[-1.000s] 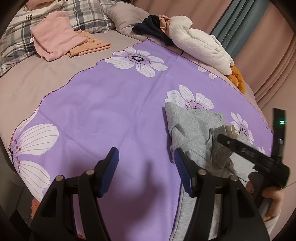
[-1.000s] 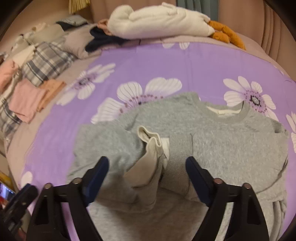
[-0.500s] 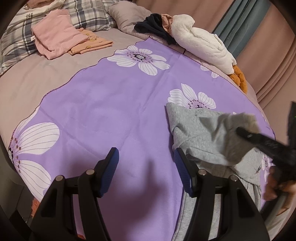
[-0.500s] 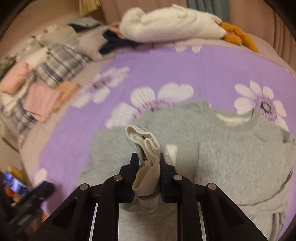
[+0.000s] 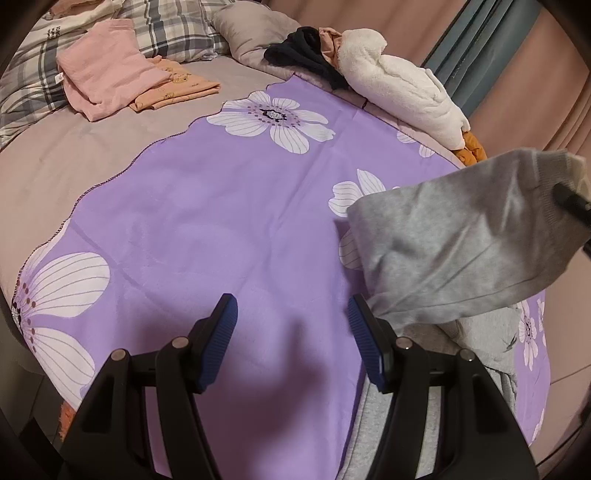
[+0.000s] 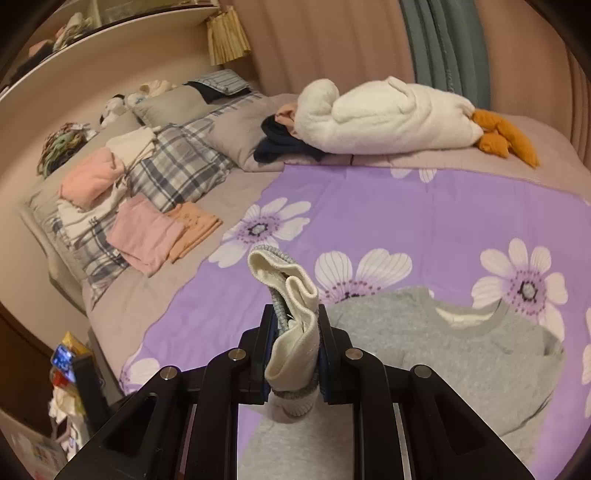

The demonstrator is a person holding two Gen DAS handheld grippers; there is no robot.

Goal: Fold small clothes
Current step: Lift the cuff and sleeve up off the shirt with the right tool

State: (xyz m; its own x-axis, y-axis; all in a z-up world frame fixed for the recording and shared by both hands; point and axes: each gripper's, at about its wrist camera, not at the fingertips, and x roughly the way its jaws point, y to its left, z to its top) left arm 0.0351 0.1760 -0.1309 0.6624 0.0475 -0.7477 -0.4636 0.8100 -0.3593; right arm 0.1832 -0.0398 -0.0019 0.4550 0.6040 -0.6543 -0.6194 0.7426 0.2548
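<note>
A grey sweatshirt (image 6: 461, 354) lies on the purple flowered cloth (image 6: 406, 214) on the bed. My right gripper (image 6: 295, 325) is shut on the sweatshirt's sleeve cuff (image 6: 291, 295), cream inside, and holds it raised. In the left wrist view the lifted grey sleeve (image 5: 461, 236) hangs in the air at the right, above the rest of the sweatshirt (image 5: 480, 339). My left gripper (image 5: 291, 328) is open and empty, low over the purple cloth (image 5: 221, 206), its right finger (image 5: 365, 332) next to the sleeve's lower edge.
Folded pink (image 5: 107, 70) and orange (image 5: 177, 88) clothes lie at the far left by plaid pillows (image 5: 166, 33). A white plush toy (image 5: 402, 88) and dark clothes (image 5: 306, 51) lie at the bed's far side. Curtains (image 6: 436, 48) stand behind. A cluttered spot (image 6: 66, 384) sits off the bed's left edge.
My right gripper shut on the sleeve cuff and lifted it up and away from the bed. The left gripper stayed open and nearly still.
</note>
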